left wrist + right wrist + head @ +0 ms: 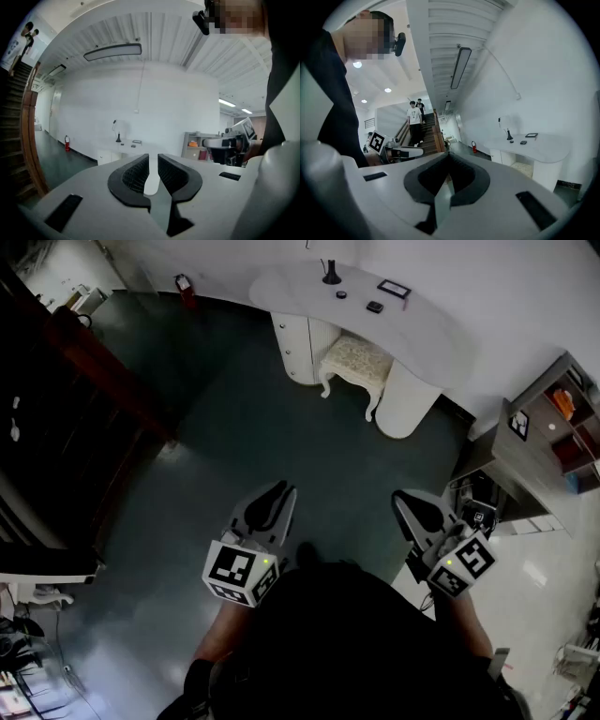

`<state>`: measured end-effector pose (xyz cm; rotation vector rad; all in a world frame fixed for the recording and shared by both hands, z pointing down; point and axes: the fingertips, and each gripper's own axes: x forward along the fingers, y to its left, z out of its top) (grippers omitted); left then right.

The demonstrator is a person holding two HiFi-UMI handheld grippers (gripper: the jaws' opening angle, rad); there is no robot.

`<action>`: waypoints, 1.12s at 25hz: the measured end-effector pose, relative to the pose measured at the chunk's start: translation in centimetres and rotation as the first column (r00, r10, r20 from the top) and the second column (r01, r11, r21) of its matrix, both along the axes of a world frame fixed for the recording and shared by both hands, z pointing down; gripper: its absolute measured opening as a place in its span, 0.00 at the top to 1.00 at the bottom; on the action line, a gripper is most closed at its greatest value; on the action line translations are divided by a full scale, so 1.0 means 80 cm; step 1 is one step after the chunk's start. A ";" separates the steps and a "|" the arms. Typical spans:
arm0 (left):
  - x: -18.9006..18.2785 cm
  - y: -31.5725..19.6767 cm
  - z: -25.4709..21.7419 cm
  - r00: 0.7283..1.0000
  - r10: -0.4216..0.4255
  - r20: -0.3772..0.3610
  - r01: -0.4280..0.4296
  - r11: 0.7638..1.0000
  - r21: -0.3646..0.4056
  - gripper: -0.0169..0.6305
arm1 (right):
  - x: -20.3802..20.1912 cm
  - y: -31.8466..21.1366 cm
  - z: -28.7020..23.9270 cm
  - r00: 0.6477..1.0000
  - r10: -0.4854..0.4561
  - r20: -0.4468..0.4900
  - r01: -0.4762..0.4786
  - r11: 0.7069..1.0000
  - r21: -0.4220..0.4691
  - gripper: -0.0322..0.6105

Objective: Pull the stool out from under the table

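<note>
The stool (354, 362) has a cream cushion and white curved legs, and it stands tucked under the white curved table (441, 329) at the far wall. In the right gripper view the table (534, 145) and a bit of the stool (525, 167) show at the right. Both grippers hang over the dark floor near my body, well short of the stool. My left gripper (280, 487) (153, 157) has a narrow slit between its pads and holds nothing. My right gripper (401, 495) (449, 157) has its jaws together with nothing in them.
A lamp (330, 276) and small dark items sit on the table. A dark staircase with a wooden rail (103, 371) runs along the left. A grey shelf unit (553, 427) stands at the right. A fire extinguisher (185, 285) is by the far wall. People (414, 123) stand on the stairs.
</note>
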<state>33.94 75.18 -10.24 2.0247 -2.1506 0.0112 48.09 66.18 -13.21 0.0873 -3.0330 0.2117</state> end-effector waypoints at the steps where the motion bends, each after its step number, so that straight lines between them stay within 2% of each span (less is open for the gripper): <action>1: -0.003 0.001 -0.001 1.000 0.000 0.000 0.000 1.000 0.005 0.87 | -0.004 0.004 -0.002 1.000 -0.003 0.009 0.003 1.000 -0.004 0.93; 10: -0.034 0.003 0.005 1.000 -0.011 -0.007 0.011 1.000 0.010 0.87 | -0.034 0.000 0.008 1.000 -0.002 -0.004 0.002 1.000 -0.006 0.93; 17: -0.085 0.019 0.009 0.999 -0.032 -0.008 0.032 0.999 0.018 0.87 | -0.095 0.024 -0.003 0.998 -0.061 0.020 0.061 0.998 0.022 0.92; 22: -0.124 0.037 0.015 0.997 -0.034 0.075 0.034 0.999 0.005 0.87 | -0.127 0.021 0.019 0.999 -0.020 -0.040 0.021 1.000 0.013 0.92; 28: -0.155 0.046 0.025 0.998 -0.003 0.060 0.002 1.000 0.018 0.87 | -0.168 0.032 0.040 0.995 -0.030 -0.091 0.031 0.999 0.018 0.92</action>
